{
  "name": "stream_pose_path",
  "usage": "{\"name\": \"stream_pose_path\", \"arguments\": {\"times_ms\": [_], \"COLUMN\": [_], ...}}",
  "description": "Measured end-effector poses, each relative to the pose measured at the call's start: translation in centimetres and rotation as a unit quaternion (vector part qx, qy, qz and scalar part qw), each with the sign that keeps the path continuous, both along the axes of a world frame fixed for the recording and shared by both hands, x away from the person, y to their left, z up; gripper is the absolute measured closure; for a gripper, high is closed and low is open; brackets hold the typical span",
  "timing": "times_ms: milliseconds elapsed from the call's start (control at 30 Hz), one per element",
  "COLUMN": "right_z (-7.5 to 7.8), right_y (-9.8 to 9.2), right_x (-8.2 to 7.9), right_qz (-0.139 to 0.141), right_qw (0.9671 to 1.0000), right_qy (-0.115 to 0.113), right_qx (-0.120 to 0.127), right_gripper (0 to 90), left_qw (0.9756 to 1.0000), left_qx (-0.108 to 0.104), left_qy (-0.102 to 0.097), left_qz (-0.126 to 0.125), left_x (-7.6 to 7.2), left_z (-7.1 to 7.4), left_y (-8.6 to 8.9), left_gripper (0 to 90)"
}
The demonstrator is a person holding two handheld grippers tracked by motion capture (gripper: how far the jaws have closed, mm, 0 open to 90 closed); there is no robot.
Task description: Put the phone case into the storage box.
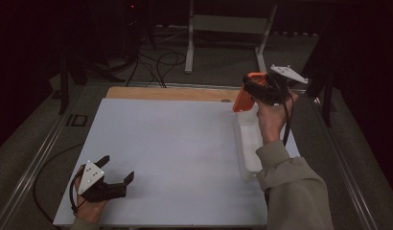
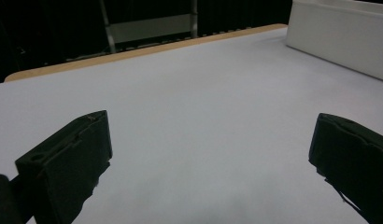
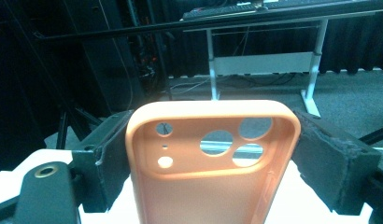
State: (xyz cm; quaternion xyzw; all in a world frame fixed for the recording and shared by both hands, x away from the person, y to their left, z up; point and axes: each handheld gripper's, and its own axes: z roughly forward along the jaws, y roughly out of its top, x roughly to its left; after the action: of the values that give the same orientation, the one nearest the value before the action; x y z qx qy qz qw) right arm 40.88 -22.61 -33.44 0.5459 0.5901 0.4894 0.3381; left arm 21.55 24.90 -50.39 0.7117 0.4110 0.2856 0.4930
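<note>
Orange and close against the lens in the right gripper view, the phone case (image 3: 213, 163) sits clamped by its two long edges between the jaws of the right gripper (image 3: 213, 158), camera cut-outs uppermost. From above, it hangs over the far end of the white tray (image 1: 249, 143), clear of it, at the table's far right. It looks light and somewhat flexible, probably a rubbery shell, so a hard squeeze may bow it; the side rails near the stiffer camera end seem the best hold. Well to the left of the tray, near the front edge of the white table (image 1: 175, 153), the left gripper (image 1: 119, 171) rests with jaws wide apart and empty. Nothing lies between the case and the tray.
</note>
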Motion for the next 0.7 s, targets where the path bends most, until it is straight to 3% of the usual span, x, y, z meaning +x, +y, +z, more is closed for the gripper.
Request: {"name": "stream_pose_path", "arguments": {"times_ms": [700], "right_z": [-1.4], "right_y": [-0.6], "right_x": [1.2], "right_qz": [-0.018], "right_qw": [0.9996], "right_qy": [0.012], "right_qx": [-0.018], "right_gripper": [17.0], "left_qw": [1.0], "left_qx": [-0.007], "left_qy": [-0.002], "left_qz": [-0.001], "left_x": [-0.1], "left_z": [0.1], "left_y": [0.1], "left_gripper": [0.2]}}
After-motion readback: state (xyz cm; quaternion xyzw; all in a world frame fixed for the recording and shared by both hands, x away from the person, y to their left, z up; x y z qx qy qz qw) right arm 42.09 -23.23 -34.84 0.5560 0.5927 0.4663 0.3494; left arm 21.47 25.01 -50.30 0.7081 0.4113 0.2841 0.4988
